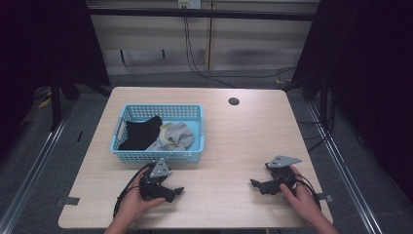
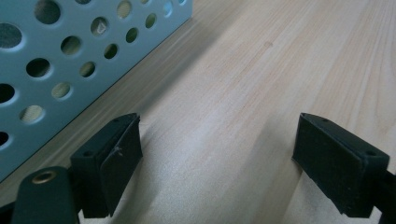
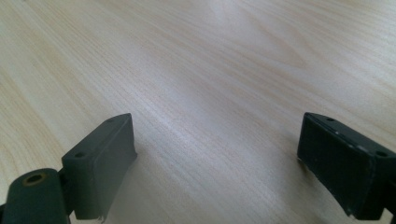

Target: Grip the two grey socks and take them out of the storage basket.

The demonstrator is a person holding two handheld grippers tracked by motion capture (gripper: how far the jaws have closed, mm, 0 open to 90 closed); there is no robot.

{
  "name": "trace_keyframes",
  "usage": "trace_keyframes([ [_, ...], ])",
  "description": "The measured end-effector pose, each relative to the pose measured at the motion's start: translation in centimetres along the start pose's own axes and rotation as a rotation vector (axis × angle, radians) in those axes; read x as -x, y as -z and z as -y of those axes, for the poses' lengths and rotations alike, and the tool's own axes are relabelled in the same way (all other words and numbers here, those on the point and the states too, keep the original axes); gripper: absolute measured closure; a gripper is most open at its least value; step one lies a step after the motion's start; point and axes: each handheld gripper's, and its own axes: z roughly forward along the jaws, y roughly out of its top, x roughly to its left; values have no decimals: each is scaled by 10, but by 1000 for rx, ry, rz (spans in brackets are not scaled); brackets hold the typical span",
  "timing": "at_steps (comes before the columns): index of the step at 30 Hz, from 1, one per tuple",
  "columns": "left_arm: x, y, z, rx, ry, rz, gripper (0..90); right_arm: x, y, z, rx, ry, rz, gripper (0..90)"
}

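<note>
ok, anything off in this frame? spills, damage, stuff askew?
Nothing spilled or broken. The blue basket sits slightly askew to the table edge, with a black garment and grey socks loosely heaped inside. Both the left gripper and right gripper are open over bare wood.

black gripper, grey top plate

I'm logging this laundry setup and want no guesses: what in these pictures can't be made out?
- Blue basket: in the high view the black cloth and grey cloth overlap; their number and kind are too small to tell.
- Left gripper view: the basket wall is cut off by the frame's left edge; its holes show too little of the contents.
- The person's forearms are cut off by the high view's bottom edge.
</note>
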Motion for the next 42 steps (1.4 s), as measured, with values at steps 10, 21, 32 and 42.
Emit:
trace_keyframes([
  [10, -4, 12, -8, -132, 19, 16, 211, 0, 1, 0, -3, -1, 2, 107],
  [21, -17, 44, -31, -323, 25, 29, 229, 0, 1, 1, -2, 0, -2, 107],
  [32, -23, 56, -49, -428, 53, 88, 229, 0, 1, 1, -3, -1, -2, 107],
  [42, -38, 72, -79, -434, 110, 74, 232, 0, 1, 1, -3, -1, -2, 107],
])
